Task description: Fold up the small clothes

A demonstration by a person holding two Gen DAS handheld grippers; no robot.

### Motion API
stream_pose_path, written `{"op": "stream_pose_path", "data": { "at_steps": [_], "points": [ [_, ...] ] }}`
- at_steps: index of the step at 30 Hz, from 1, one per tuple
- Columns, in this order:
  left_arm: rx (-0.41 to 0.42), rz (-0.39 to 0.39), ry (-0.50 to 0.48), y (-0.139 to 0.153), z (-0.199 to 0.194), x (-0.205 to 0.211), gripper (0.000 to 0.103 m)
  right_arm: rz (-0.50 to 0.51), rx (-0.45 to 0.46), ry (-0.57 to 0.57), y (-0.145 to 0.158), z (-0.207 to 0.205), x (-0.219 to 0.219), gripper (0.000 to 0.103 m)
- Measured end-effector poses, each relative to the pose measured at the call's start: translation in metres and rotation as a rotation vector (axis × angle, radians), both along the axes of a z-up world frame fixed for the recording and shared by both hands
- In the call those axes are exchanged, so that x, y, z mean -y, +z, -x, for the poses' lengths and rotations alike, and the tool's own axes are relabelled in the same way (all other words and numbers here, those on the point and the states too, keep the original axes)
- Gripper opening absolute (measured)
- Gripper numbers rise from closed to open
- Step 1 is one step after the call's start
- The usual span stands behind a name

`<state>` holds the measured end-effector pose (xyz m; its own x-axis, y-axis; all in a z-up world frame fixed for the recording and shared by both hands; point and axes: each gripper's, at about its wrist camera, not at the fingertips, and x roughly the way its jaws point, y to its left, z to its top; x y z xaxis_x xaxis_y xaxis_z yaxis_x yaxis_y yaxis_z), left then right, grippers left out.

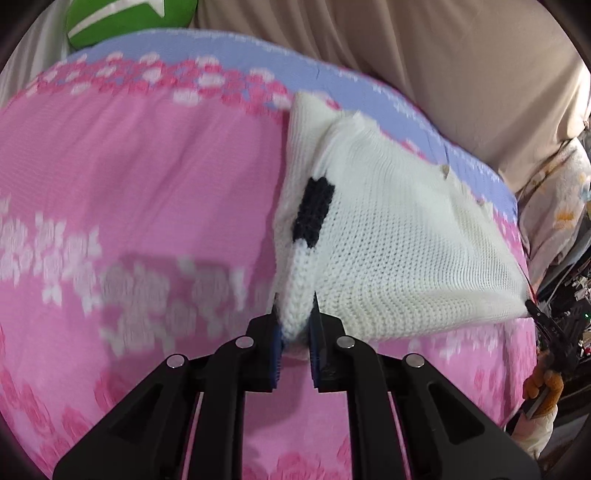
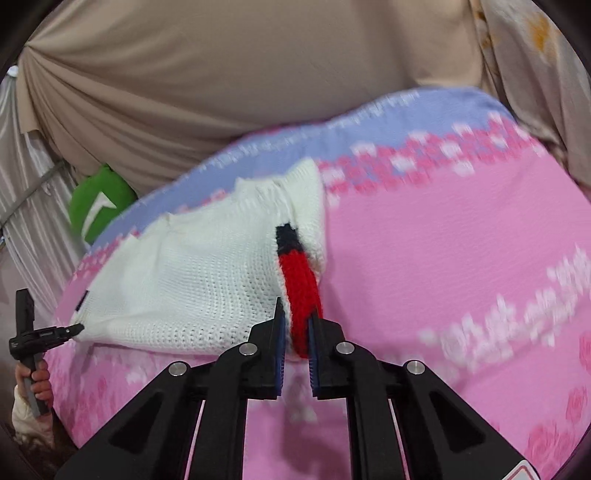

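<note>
A small white knitted sweater lies stretched across a pink flowered bedspread. My left gripper is shut on the sweater's near left corner, a white band below a dark patch. In the right wrist view the same sweater spreads to the left, and my right gripper is shut on its other near corner, a red knitted band under a dark stripe. The left gripper shows at the sweater's far left corner, and the right gripper shows small at the right corner in the left wrist view.
A green cushion with a white mark sits beyond the bed's far edge. Beige draped cloth hangs behind the bed. A lilac band borders the bedspread's far side. A person's hand holds the left gripper's handle. Dark clutter stands at the right.
</note>
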<state>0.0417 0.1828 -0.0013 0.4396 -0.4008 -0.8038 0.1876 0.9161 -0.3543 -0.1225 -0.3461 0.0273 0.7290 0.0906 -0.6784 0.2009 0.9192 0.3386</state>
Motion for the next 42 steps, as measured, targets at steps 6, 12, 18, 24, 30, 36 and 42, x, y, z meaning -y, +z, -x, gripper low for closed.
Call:
{"op": "stream_pose_path", "data": {
  "at_steps": [6, 12, 18, 24, 30, 36, 42],
  "points": [
    [0.037, 0.045, 0.021, -0.001, 0.016, -0.004, 0.018, -0.068, -0.013, -0.022, -0.017, 0.007, 0.006, 0.024],
    [0.227, 0.095, 0.062, 0.064, 0.018, -0.011, 0.063, 0.027, 0.116, -0.014, 0.036, 0.005, 0.002, 0.044],
    [0.3, 0.16, -0.002, 0.091, -0.034, 0.033, 0.081, 0.075, 0.189, 0.068, 0.064, -0.05, -0.016, 0.055],
    [0.199, 0.126, -0.076, 0.061, -0.104, 0.083, 0.083, 0.114, 0.118, 0.12, 0.049, -0.124, -0.024, 0.066],
    [0.129, 0.003, -0.068, 0.028, -0.132, 0.098, 0.016, 0.157, -0.055, 0.123, 0.003, -0.172, -0.022, 0.011],
    [0.284, 0.03, -0.027, 0.078, -0.126, 0.081, 0.003, 0.135, 0.235, 0.116, 0.073, -0.142, -0.019, 0.008],
    [0.305, -0.037, 0.025, 0.078, -0.167, 0.081, 0.003, 0.116, 0.148, 0.042, 0.049, -0.19, 0.014, 0.008]
  ]
}}
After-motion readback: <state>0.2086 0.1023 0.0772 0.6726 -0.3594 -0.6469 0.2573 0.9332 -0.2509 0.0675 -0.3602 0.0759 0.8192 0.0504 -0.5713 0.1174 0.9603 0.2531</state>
